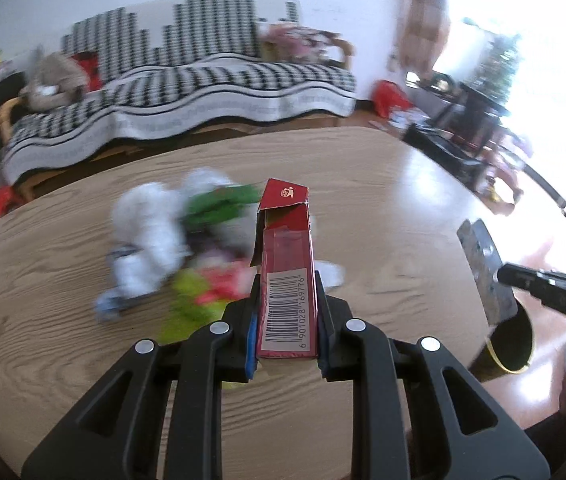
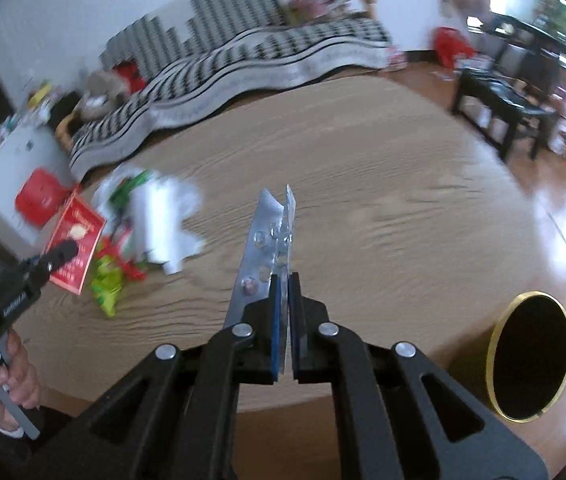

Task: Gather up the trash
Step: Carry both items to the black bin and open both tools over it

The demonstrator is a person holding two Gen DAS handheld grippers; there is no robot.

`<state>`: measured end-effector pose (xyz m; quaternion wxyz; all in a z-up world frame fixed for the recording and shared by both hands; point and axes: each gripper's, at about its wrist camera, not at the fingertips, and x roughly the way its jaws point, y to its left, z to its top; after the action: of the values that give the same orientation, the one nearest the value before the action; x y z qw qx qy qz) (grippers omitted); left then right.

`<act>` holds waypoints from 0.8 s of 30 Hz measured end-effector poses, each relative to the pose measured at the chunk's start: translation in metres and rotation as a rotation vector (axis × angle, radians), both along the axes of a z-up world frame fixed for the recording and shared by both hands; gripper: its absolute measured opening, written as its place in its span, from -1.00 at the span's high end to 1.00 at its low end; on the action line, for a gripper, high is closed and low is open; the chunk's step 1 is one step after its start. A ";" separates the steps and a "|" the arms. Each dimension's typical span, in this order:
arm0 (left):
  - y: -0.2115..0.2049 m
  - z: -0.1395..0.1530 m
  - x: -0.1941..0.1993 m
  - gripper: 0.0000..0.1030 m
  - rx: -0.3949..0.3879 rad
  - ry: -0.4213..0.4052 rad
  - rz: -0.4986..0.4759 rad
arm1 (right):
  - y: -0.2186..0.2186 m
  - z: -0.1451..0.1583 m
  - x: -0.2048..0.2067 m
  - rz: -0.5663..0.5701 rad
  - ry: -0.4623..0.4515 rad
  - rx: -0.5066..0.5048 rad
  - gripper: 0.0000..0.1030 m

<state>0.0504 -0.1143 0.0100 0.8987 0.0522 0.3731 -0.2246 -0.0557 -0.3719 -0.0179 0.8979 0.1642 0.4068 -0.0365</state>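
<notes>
Red cigarette carton sits clamped in the left gripper above the wooden table; the right gripper pinches a silver blister pack. The bin stands off the table's near-right edge. Risk: the thin foil slips before reaching it, while wrappers remain near the left edge
</notes>
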 end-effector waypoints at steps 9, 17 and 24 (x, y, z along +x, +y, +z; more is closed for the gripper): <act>-0.165 -0.016 -0.055 0.59 -0.018 0.036 -0.318 | -0.157 -0.010 -0.103 -0.329 -0.013 0.026 0.90; -0.315 -0.061 -0.125 0.59 -0.039 0.175 -0.606 | -0.267 -0.058 -0.197 -0.567 0.047 0.135 0.90; -0.399 -0.120 -0.159 0.59 -0.017 0.305 -0.737 | -0.314 -0.091 -0.245 -0.659 0.074 0.250 0.90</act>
<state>-0.1090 -0.5134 -0.1097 0.6924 0.1412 0.4568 -0.5404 -0.3012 -0.6854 -0.1094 0.7956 0.3939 0.3655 -0.2799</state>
